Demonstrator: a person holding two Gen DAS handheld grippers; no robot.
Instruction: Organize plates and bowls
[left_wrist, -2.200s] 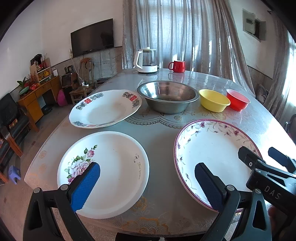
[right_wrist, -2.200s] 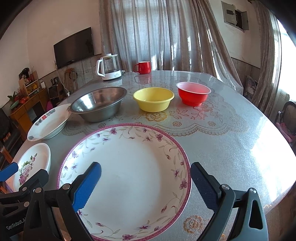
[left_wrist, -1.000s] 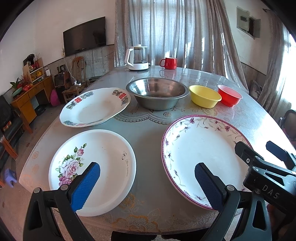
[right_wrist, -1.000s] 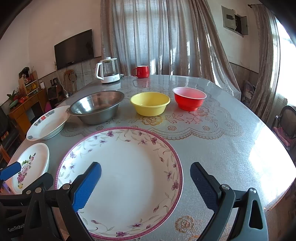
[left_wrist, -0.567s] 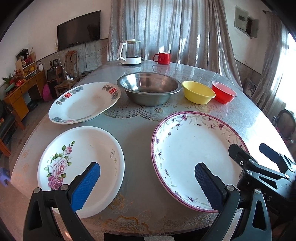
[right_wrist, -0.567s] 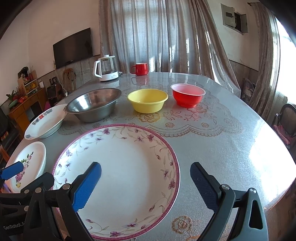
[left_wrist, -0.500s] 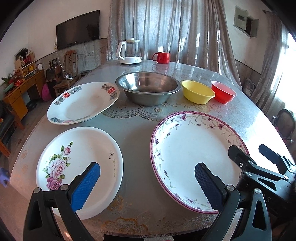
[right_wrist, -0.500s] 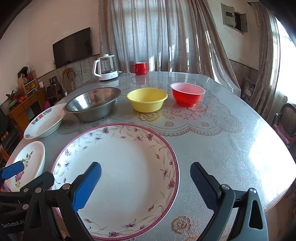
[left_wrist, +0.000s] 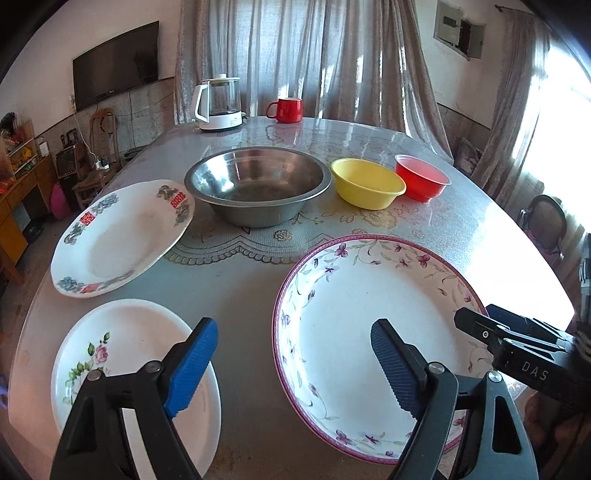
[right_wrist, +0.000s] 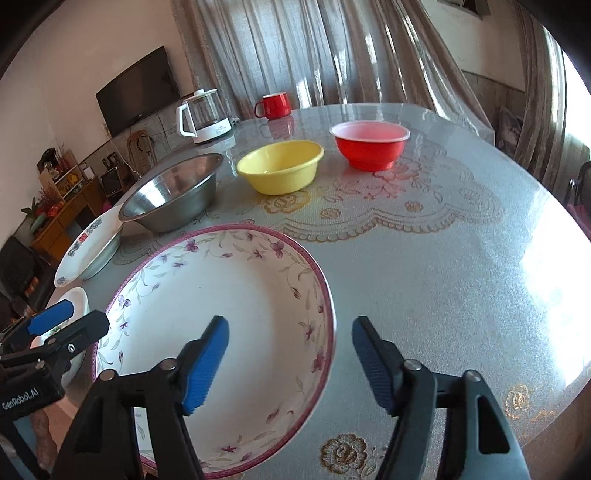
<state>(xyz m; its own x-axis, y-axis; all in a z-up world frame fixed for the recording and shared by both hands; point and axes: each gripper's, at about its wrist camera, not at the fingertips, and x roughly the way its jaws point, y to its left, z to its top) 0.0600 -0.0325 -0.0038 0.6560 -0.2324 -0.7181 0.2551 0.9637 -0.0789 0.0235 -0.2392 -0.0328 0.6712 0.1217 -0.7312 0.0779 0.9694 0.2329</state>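
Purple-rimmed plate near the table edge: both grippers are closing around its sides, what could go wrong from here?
The purple-rimmed plate lies flat near the table edge; the closing right gripper straddles its right rim without pressing it yet, so the pads may slide off the shallow rim. The left gripper spans the gap between this plate and the rose plate, so it could clip the wrong one. An uneven pinch might tip the plate.

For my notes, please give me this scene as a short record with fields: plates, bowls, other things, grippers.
plates: purple-flower plate nearest; rose plate at near left; red-and-blue plate behind it
bowls: steel bowl, yellow bowl, red bowl in a row
other things: kettle, red mug at the far edge
left gripper: jaws closing, nothing held
right gripper: jaws closing across the purple-flower plate's rim
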